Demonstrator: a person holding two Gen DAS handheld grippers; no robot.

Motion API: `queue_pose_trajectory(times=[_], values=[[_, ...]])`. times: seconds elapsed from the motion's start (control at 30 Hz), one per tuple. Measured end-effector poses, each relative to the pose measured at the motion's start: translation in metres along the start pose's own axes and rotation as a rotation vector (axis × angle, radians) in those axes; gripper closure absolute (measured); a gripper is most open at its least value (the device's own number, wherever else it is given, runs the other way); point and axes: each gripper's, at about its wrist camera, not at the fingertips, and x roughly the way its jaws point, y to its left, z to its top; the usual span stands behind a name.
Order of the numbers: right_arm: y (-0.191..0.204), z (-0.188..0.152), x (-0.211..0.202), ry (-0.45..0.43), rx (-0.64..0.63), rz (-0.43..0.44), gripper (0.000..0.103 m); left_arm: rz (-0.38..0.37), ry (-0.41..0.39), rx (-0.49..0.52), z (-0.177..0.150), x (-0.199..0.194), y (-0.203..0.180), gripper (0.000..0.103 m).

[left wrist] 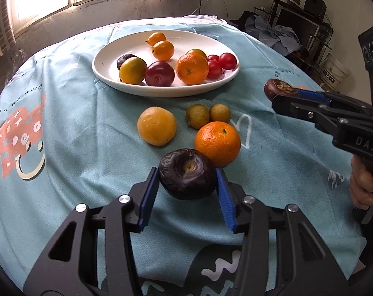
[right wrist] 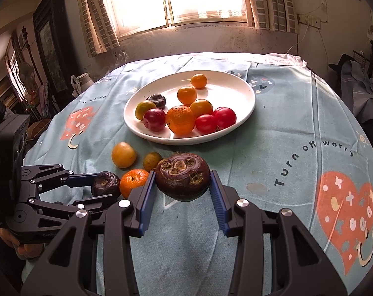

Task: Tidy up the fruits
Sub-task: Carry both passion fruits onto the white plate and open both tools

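While left gripper [left wrist: 187, 190] pinches dark fruit [left wrist: 187, 174], right gripper [right wrist: 181, 188] pinches 2nd one [right wrist: 182, 174].

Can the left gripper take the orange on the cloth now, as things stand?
Probably not: the left gripper is already shut on a dark wrinkled fruit, which sits directly before the orange. It would need to release that first.

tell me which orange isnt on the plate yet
The orange on the cloth, touching the dark fruit in the left gripper; the other orange sits on the plate.
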Motion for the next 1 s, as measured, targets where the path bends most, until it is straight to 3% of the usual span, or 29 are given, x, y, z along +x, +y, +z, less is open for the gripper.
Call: queue_pose_trajectory(times=[0.1,0.2,0.47,0.67,0.77,0.8,1.0], values=[[-0.001,0.001,0.001,-0.024,0.007,0.004,0.06,-0.127,-0.02,-0.057,0.006,-0.014,0.004,0.056],[0.0,0.011,0.001,-0.068,0.007,0.013,0.06,-0.167,-0.053,-0.067,0.022,-0.024,0.006,0.056],[-0.022,0.06,0.029,-0.193,0.085,-0.047,0.06,-0.009,-0.154,-0.124,0.109,-0.005,0.031,0.056],[-0.037,0.08,0.074,-0.158,0.1,-0.075,0.058,0.11,-0.116,-0.099,0.15,0.04,0.041,0.055],[-0.032,0.08,0.076,-0.149,0.067,-0.097,0.044,0.158,-0.118,-0.138,0.151,0.041,0.051,0.028],[-0.029,0.079,0.072,-0.151,0.062,-0.1,0.041,0.162,-0.136,-0.145,0.148,0.034,0.052,0.023],[-0.001,0.055,0.03,-0.143,0.029,-0.038,0.04,0.229,-0.158,-0.168,0.098,-0.012,0.051,0.012]])
